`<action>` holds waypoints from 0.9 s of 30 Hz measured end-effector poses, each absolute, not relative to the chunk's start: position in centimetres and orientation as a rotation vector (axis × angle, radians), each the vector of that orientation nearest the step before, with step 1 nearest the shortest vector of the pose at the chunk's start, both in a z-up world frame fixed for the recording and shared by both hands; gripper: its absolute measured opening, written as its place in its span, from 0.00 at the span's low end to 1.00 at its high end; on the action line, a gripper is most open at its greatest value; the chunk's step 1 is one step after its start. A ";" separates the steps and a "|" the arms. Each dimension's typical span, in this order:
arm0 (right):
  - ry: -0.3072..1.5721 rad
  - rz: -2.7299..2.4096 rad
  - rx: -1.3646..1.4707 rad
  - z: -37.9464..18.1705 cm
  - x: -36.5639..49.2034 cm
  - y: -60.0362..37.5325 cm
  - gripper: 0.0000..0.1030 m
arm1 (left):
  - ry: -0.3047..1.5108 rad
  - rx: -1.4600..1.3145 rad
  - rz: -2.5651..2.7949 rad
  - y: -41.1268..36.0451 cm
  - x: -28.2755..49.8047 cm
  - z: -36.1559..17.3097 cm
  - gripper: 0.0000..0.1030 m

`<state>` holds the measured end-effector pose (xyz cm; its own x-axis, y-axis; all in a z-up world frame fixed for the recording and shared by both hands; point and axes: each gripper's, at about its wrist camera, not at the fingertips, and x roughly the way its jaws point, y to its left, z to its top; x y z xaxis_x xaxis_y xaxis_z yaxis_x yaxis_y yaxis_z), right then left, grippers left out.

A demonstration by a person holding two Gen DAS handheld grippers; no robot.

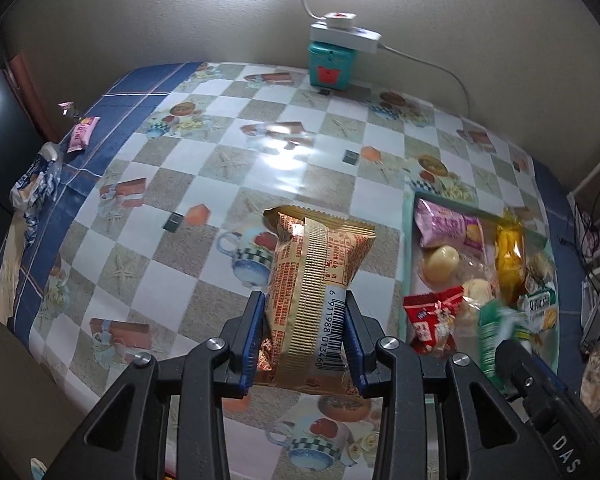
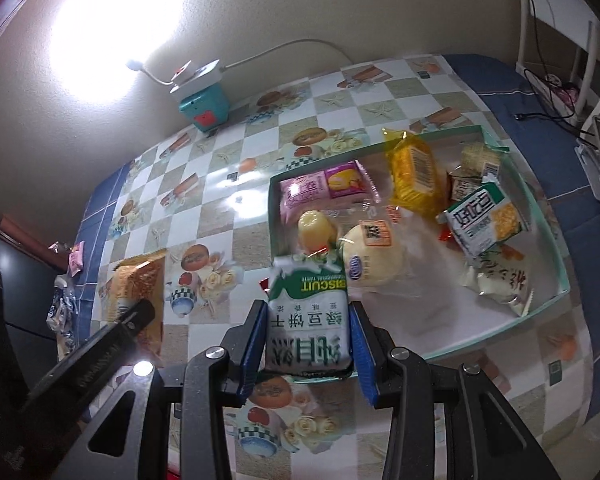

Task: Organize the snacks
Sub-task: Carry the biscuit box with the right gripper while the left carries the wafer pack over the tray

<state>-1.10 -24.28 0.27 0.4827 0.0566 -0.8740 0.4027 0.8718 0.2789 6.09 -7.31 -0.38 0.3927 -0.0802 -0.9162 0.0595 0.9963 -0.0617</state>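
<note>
Both black 2-finger grippers with blue pads are clamped on snack packets: the left gripper (image 1: pixel 305 338) pinches the near end of a long orange-and-gold foil snack packet (image 1: pixel 314 280), barcode side up, whose far end reaches out over the checkered plastic tablecloth (image 1: pixel 204 168); the right gripper (image 2: pixel 309 336) squeezes a green-and-white biscuit packet (image 2: pixel 309 316), printed "BISCUIT", by its 2 long sides. In the right wrist view that biscuit packet sits at the near left corner of a shallow clear tray with a pale green rim (image 2: pixel 548 216), and its far end overlaps the rim there. Inside the tray lie a pink wrapped cake packet (image 2: pixel 324 190), a pale yellow jelly cup (image 2: pixel 316 230) just beside it, a round cream bun in clear wrap (image 2: pixel 374 258), a yellow translucent packet with a barcode (image 2: pixel 414 172), a second green-and-white biscuit packet (image 2: pixel 486 220) and a cream-coloured crinkled sachet (image 2: pixel 500 284) near the right wall. A red wrapped sweet packet (image 1: pixel 434 320) shows at the tray's near corner in the left wrist view, partly under the biscuit packet. The orange-and-gold packet is well apart from the tray, to its left, over bare tablecloth. At the wall stands a small teal box with a red label (image 1: pixel 329 67) carrying a white power strip (image 1: pixel 344 34) with a gooseneck lamp. A small pink sachet (image 1: pixel 83 134) and a crumpled blue-and-white wrapper (image 1: pixel 34 184) rest by the far left edge on the blue border.
</note>
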 end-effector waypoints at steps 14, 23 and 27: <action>1.094 -0.348 0.461 -1.3 -2.5 -28.8 0.42 | 1.237 -0.039 -0.207 -10.9 5.2 -2.1 0.37; 1.094 -0.399 0.507 -1.7 -3.0 -30.5 0.42 | 1.216 -0.008 -0.317 -13.6 5.0 -2.0 0.37; 1.090 -0.413 0.524 -1.7 -3.3 -31.2 0.42 | 1.227 0.009 -0.381 -15.5 5.0 -2.7 0.37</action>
